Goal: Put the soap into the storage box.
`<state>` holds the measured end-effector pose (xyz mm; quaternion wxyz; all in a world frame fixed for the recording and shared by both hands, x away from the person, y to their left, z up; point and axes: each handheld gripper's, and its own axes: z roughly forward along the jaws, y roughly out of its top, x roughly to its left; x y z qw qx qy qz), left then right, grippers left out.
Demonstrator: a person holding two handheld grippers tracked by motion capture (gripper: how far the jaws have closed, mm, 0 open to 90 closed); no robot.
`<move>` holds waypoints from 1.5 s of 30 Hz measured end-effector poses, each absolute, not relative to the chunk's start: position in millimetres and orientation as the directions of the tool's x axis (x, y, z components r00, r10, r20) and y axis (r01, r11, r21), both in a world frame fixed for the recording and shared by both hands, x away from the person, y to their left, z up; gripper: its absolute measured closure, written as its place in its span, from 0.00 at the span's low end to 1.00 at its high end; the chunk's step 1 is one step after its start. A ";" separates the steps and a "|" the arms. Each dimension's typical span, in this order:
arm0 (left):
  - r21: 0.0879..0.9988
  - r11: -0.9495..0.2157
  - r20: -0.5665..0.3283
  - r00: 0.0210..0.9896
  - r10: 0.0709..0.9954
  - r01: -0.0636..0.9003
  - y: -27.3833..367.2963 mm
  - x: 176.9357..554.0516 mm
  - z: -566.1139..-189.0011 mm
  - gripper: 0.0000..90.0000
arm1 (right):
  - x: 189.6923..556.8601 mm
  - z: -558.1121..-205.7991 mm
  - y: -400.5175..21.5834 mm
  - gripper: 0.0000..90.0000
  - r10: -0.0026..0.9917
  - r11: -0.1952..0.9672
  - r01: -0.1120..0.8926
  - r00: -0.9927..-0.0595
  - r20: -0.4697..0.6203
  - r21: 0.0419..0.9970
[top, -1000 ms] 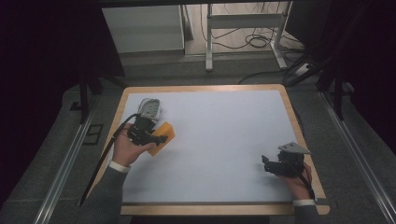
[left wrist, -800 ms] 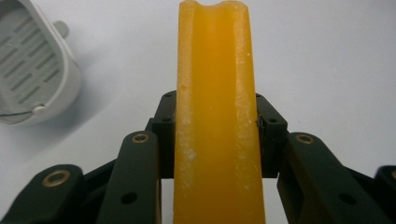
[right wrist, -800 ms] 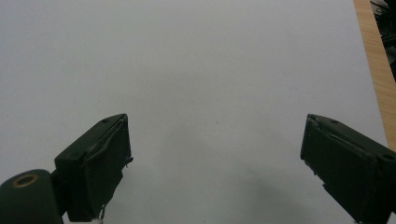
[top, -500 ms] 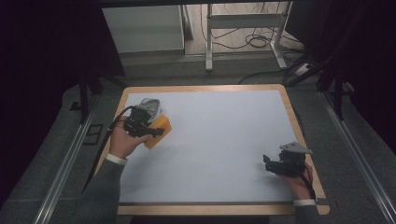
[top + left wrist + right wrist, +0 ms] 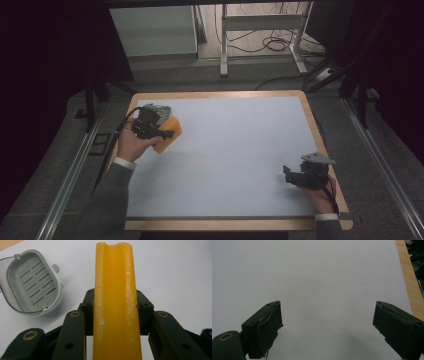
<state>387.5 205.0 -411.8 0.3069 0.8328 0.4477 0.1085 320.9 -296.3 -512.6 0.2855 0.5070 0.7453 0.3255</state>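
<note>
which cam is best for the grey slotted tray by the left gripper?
Left gripper view: the grey slotted tray lies open, showing its slots, rim and wire bail, left of the orange block clamped in the left gripper. In the high view the hand and gripper mostly cover it. The right gripper view looks at bare table.

The left hand (image 5: 131, 144) reaches in from the lower left, forearm in a grey sleeve with a white cuff, and holds the left tongs (image 5: 167, 134) near the far left corner of the counter, their jaws clamped tight on something between them. The right hand (image 5: 320, 192) rests low near the right edge, holding the right tongs (image 5: 286, 173) pointed leftward, with their jaws spread wide apart and nothing between them.
</note>
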 end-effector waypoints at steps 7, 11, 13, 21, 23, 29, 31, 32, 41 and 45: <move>0.605 -0.390 -0.104 0.554 0.826 0.695 210.5 398.4 -414.0 0.68 | 321.2 -513.2 -296.1 0.10 0.942 0.275 0.572 -0.322 -0.097 0.773; 0.596 -0.381 -0.110 0.542 0.833 0.707 212.3 404.2 -416.6 0.68 | 321.5 -513.7 -296.5 0.10 0.943 0.273 0.574 -0.320 -0.096 0.772; 0.593 -0.382 -0.109 0.540 0.835 0.709 212.9 406.1 -417.7 0.68 | 321.4 -513.8 -297.0 0.10 0.943 0.273 0.574 -0.318 -0.097 0.772; 0.587 -0.372 -0.114 0.528 0.841 0.719 215.7 415.6 -418.2 0.68 | 321.8 -514.4 -297.2 0.10 0.945 0.270 0.578 -0.314 -0.096 0.770; 0.589 -0.367 -0.114 0.523 0.845 0.720 216.6 418.2 -418.2 0.68 | 321.9 -514.6 -297.3 0.10 0.945 0.270 0.579 -0.313 -0.097 0.769; 0.578 -0.361 -0.114 0.511 0.852 0.732 217.1 427.1 -419.7 0.68 | 321.8 -514.4 -297.7 0.10 0.945 0.269 0.578 -0.311 -0.097 0.770; 0.577 -0.353 -0.122 0.505 0.854 0.737 218.5 431.1 -419.9 0.68 | 321.9 -514.6 -297.5 0.10 0.945 0.270 0.578 -0.312 -0.096 0.770; 0.574 -0.353 -0.121 0.503 0.856 0.739 219.2 433.3 -419.6 0.68 | 321.9 -514.7 -297.5 0.10 0.945 0.270 0.579 -0.312 -0.096 0.770; 0.577 -0.315 -0.126 0.463 0.877 0.753 224.7 451.9 -417.5 0.68 | 321.8 -514.5 -298.2 0.10 0.946 0.267 0.578 -0.309 -0.095 0.771; 0.575 -0.298 -0.129 0.445 0.886 0.762 227.3 460.2 -417.9 0.68 | 322.1 -514.7 -299.1 0.10 0.947 0.265 0.578 -0.308 -0.095 0.772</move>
